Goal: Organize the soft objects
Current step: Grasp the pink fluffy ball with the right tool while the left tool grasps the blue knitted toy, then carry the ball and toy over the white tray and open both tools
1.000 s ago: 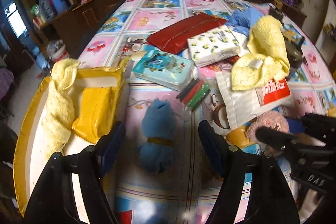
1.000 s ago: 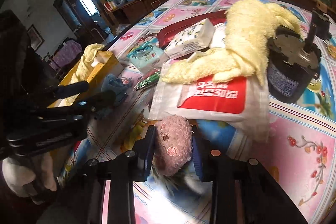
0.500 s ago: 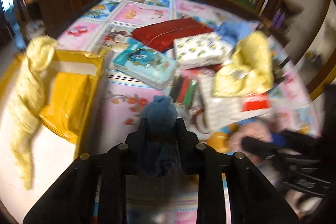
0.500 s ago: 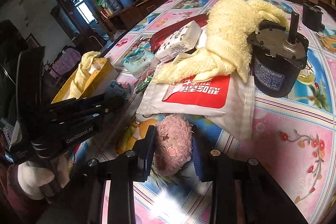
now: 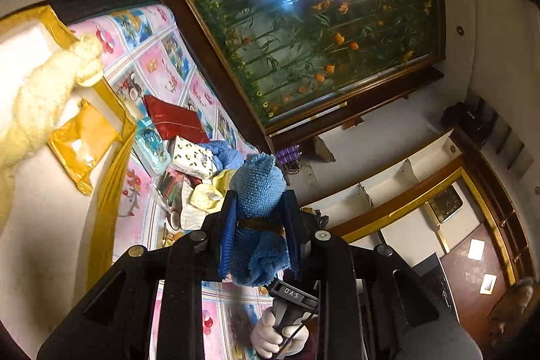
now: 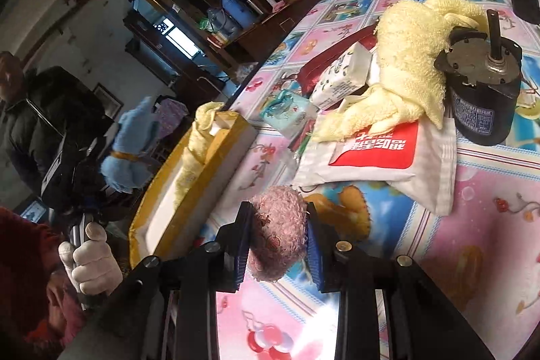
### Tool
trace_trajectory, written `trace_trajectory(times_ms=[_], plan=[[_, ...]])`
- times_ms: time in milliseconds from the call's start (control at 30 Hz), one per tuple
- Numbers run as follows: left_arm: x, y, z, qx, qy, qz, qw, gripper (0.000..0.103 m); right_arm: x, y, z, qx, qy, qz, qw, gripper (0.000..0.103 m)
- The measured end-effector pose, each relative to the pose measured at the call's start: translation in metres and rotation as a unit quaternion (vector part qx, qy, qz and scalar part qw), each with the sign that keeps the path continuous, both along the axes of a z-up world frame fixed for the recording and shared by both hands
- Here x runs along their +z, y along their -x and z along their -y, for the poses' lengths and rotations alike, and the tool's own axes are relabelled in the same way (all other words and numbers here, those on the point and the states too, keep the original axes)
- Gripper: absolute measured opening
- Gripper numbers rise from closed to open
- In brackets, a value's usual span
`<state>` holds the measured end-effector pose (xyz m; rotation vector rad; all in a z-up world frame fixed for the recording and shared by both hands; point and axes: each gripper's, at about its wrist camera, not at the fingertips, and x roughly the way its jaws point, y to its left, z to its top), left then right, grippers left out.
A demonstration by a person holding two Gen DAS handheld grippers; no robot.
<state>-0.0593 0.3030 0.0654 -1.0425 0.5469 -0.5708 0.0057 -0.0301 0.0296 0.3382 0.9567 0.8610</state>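
The blue towel bundle, tied with a brown band, is pinched tight between the pads of my left gripper and lifted clear of the bench, up beside the yellow tray. My left gripper's jaws have just closed on it, and it sits firmly between them. My right gripper is clamped on the pink fuzzy ball, which is low over the bench near the tray's corner; I cannot tell whether it has left the surface.

In the tray there already lie a pale yellow towel and a yellow pouch, so I judge the sorting begun but far from finished. Once these two are dropped in, the larger cream towel draped against the black motor is left to collect, along with a second blue cloth behind the patterned tissue pack. Whether the white and red pouch and the teal wipes pack count as soft is my call to make. The red case I would leave.
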Motion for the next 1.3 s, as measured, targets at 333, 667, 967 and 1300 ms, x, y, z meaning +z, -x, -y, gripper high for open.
trace_trajectory(times_ms=[333,667,967,1300], plan=[[0.012,0.021,-0.029,0.037,-0.057,-0.004,0.9977,0.023,0.018,0.011,-0.03,0.017,0.004,-0.007,1.0,0.03],[-0.003,0.01,-0.061,0.115,-0.242,-0.09,0.9592,0.023,0.035,0.012,-0.101,0.066,0.038,0.012,0.997,0.03],[-0.028,-0.017,-0.084,0.131,-0.31,-0.135,0.932,0.023,0.042,0.013,-0.184,0.115,0.066,0.022,0.991,0.03],[-0.036,-0.047,-0.083,0.15,-0.372,-0.186,0.897,0.032,0.031,0.007,-0.246,0.13,0.132,0.047,0.982,0.033]])
